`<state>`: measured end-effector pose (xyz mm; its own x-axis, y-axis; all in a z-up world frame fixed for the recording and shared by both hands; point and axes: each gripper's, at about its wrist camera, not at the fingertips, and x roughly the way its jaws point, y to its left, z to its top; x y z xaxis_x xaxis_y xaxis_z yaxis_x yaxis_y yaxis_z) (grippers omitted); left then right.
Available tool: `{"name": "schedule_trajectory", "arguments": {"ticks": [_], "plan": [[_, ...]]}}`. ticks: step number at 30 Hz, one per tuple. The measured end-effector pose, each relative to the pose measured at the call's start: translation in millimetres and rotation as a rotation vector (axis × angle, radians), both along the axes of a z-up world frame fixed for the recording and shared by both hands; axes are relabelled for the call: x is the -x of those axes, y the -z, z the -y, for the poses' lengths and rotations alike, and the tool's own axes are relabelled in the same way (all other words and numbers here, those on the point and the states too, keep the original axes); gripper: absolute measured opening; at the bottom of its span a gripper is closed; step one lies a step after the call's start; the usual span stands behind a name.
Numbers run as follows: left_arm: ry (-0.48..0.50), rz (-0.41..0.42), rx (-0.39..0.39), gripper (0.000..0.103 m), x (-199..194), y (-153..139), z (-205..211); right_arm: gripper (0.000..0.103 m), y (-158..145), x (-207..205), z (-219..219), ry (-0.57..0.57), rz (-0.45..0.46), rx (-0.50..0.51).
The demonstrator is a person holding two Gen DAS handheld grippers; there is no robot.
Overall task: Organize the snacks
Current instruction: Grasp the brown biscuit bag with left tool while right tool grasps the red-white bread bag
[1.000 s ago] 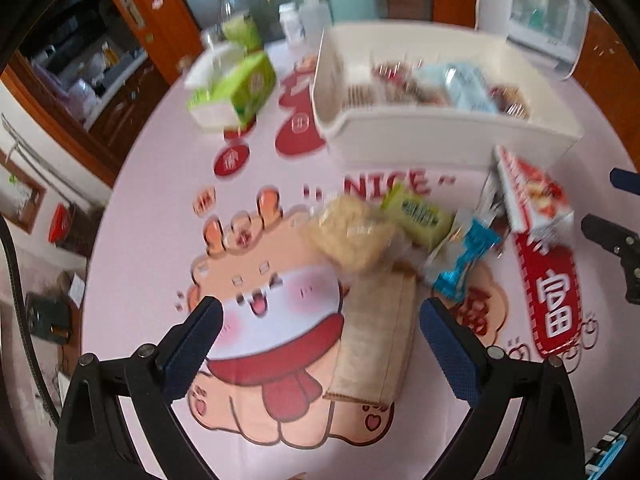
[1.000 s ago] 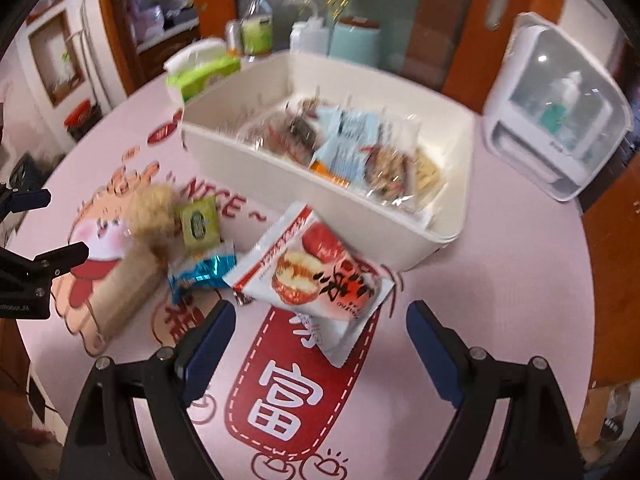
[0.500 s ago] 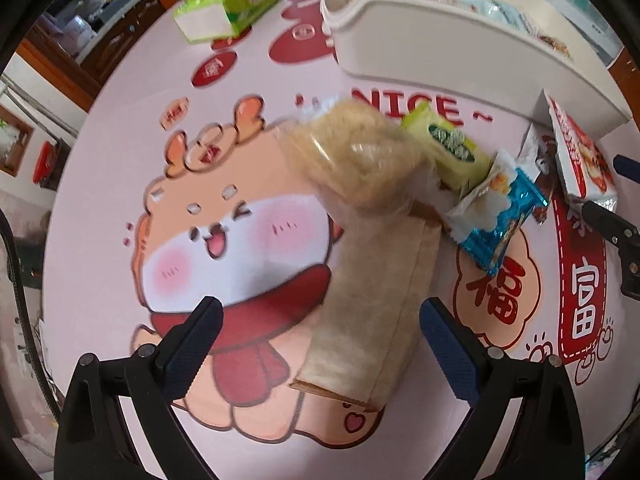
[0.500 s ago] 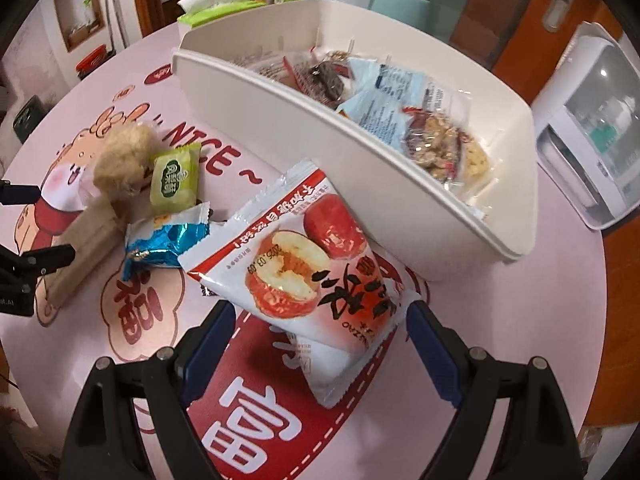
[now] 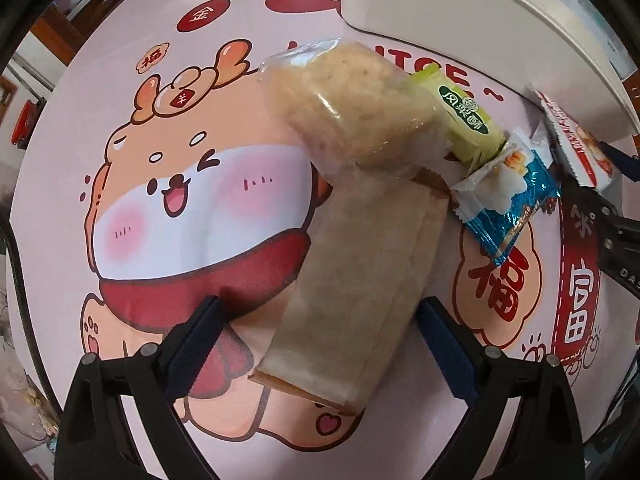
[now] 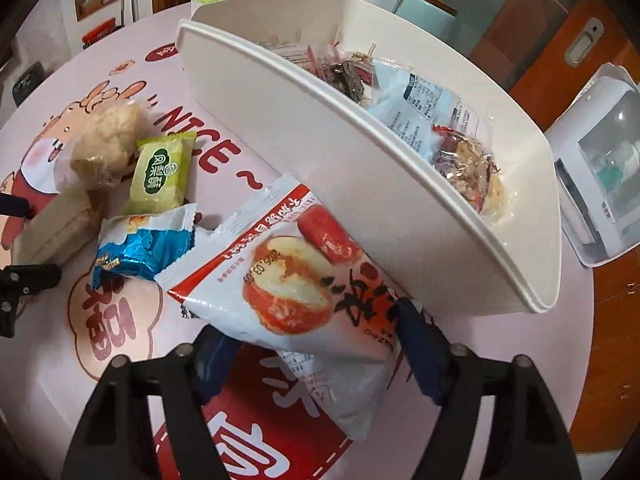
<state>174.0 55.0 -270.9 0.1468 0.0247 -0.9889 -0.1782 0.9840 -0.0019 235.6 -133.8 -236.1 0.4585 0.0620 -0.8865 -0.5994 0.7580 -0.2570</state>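
Left wrist view: both blue pads of the left tongs point(image 5: 318, 344) have dropped from high above the worktop point(image 5: 60, 184) to either side of the long brown packet point(image 5: 356, 280), which now fills the lower centre. The jaws are closing but stand apart, with a gap visible at each pad, so nothing is clamped yet. A clear bag of puffed rice point(image 5: 352, 108) lies across the packet's far end and may drag when the packet rises. Open pink cloth lies to the left; the green packet point(image 5: 468, 120) and blue packet point(image 5: 512, 200) crowd the right side.

Right wrist view: the right tongs point(image 6: 320, 348) have likewise come down onto the red-and-white bag point(image 6: 296, 280), once well ahead and now lying between the pads. The jaws are closing; the right pad touches the bag's edge, while the left pad sits under the bag's overhang, so a firm clamp cannot be confirmed. The white bin point(image 6: 360, 184), already holding several snacks, stands just behind the bag, its near wall almost touching it. A lift over that rim looks like the next requirement; free worktop lies to the right, toward the white appliance point(image 6: 600, 160).
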Motion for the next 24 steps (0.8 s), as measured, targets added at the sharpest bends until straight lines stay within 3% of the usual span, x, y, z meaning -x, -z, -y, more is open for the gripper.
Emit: {"name": "schedule_trajectory", "arguments": {"ticks": [1,3,4,14,18,24], "plan": [[0.006,0.006,-0.001,0.088,1.5,-1.5,1.6,0.068,-0.5,-0.5,1.0,0.016,0.004,-0.006],[0.010,0.021,-0.003,0.069,6.3,-9.2,5.9,0.060,-2.2,-2.4,5.6,0.056,-0.005,-0.037],[0.011,0.029,-0.007,0.065,7.7,-11.3,8.1,0.059,-3.0,-2.8,8.1,0.072,-0.011,-0.052],[-0.025,0.032,0.057,0.062,26.1,-21.4,-3.7,0.054,-24.1,25.6,24.7,0.206,-0.056,-0.205],[-0.001,0.066,0.073,0.060,41.7,-40.0,-2.0,0.054,-34.1,48.4,31.0,0.253,-0.093,-0.275],[0.075,0.158,0.080,0.055,58.3,-89.8,16.9,0.054,-50.2,80.9,33.9,0.295,-0.119,-0.328]]}}
